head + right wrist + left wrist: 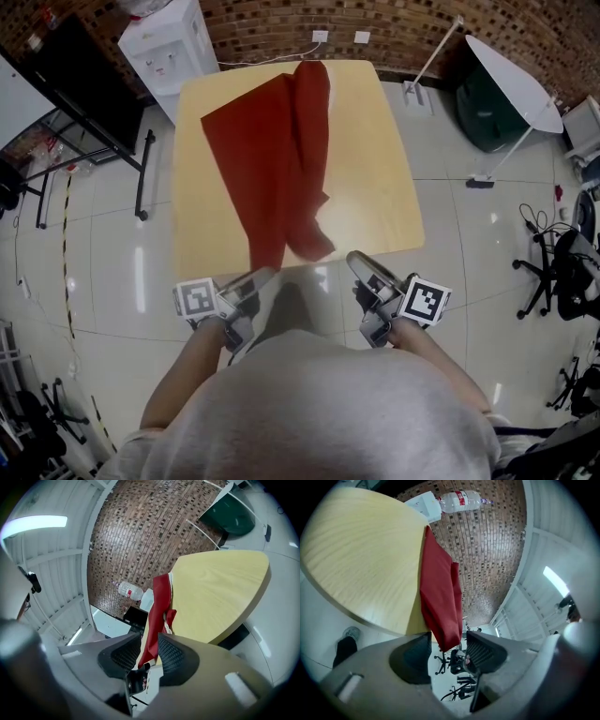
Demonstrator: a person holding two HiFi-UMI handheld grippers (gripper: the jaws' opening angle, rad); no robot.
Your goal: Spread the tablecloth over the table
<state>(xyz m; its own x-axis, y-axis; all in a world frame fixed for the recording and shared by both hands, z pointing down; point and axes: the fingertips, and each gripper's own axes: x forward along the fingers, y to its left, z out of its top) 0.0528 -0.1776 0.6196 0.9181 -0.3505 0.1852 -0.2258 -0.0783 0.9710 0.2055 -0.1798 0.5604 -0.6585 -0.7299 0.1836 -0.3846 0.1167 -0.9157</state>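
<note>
Head view: a red tablecloth (281,150) lies bunched in a long, folded strip on a pale wooden table (375,169). It runs from the far edge down to the near edge and covers only the middle and left-of-middle part. Bare wood shows along the whole right edge, down the left edge and at both near corners. The near end of the cloth narrows to a crumpled tip at the near edge.

The left gripper (255,281) sits just off the near edge, close to that tip, and the right gripper (364,272) sits just off the same edge, further right.

In the left gripper view, the jaws stand wide apart with the cloth's hanging tip in the gap between them, and neither pad presses on it. In the right gripper view, the jaws are partly apart and the red cloth shows in line with the gap, but the pads do not grip it.

The task looks barely begun. The cloth is on the table but folded, and it has yet to be opened out and pulled to all four edges.
</note>
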